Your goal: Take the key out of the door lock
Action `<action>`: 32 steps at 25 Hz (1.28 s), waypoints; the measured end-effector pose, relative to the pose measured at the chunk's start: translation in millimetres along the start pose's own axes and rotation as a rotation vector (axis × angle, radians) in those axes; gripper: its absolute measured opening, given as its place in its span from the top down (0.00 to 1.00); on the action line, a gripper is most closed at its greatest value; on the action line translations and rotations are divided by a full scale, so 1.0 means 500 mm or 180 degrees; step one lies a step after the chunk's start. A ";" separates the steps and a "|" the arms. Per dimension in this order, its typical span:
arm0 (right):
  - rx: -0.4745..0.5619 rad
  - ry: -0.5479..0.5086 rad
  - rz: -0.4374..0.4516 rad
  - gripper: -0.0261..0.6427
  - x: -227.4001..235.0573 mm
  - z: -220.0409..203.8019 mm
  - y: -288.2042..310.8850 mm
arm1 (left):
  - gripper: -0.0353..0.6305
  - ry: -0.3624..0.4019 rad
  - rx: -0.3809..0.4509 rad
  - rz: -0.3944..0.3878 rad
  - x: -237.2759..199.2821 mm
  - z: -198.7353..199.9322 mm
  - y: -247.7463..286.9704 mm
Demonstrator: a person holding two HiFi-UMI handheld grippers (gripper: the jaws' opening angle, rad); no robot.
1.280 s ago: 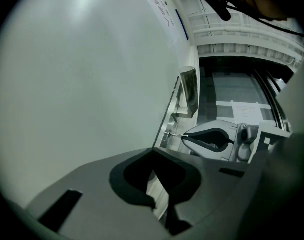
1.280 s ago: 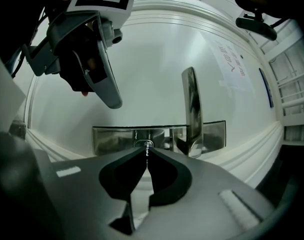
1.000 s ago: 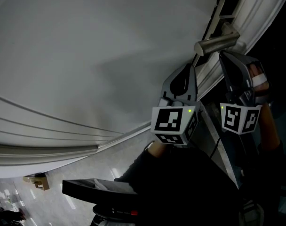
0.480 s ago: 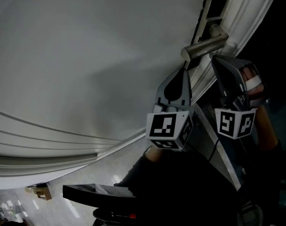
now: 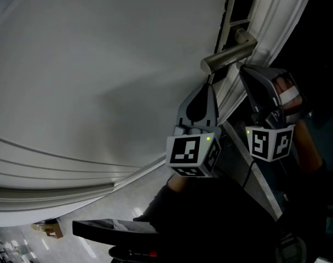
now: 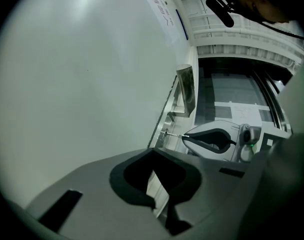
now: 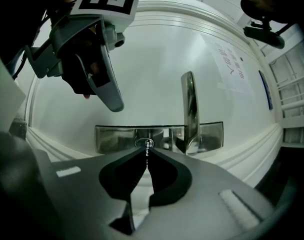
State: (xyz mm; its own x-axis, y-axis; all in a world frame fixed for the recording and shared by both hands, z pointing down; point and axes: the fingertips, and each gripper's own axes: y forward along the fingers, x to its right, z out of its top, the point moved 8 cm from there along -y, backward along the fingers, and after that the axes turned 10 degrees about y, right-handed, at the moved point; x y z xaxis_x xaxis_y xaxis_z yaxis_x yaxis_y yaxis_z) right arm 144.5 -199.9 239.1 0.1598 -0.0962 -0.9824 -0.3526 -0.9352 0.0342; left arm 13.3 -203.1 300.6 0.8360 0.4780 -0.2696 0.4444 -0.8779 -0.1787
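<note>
Right gripper (image 7: 147, 153) pinching the key (image 7: 148, 146) in the door lock (image 7: 142, 143), just beside the door handle (image 7: 190, 109).

In the right gripper view the key sticks out of the lock in the metal plate (image 7: 112, 138), just left of the handle's base. The right gripper's jaw tips are clamped on the key's outer end. The left gripper (image 5: 208, 86), jaws pressed together with nothing between them, sits up and left of the handle in that view. It is close to the pale door (image 7: 157, 59) and apart from the key and plate.
</note>
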 end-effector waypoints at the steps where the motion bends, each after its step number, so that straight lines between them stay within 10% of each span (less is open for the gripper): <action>1: 0.0003 0.0000 0.0001 0.94 0.000 0.000 0.000 | 0.95 0.0001 0.0004 -0.0003 0.000 -0.001 0.000; 32: -0.0010 -0.0003 -0.0006 0.94 -0.001 -0.003 -0.013 | 0.95 0.0004 0.0026 0.0000 0.005 0.002 0.002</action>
State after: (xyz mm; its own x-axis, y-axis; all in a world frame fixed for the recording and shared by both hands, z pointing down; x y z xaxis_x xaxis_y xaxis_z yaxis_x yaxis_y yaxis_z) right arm 147.9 -194.1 239.8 0.1597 -0.0940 -0.9827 -0.3494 -0.9364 0.0328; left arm 15.3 -202.7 299.0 0.8365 0.4779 -0.2683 0.4417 -0.8776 -0.1863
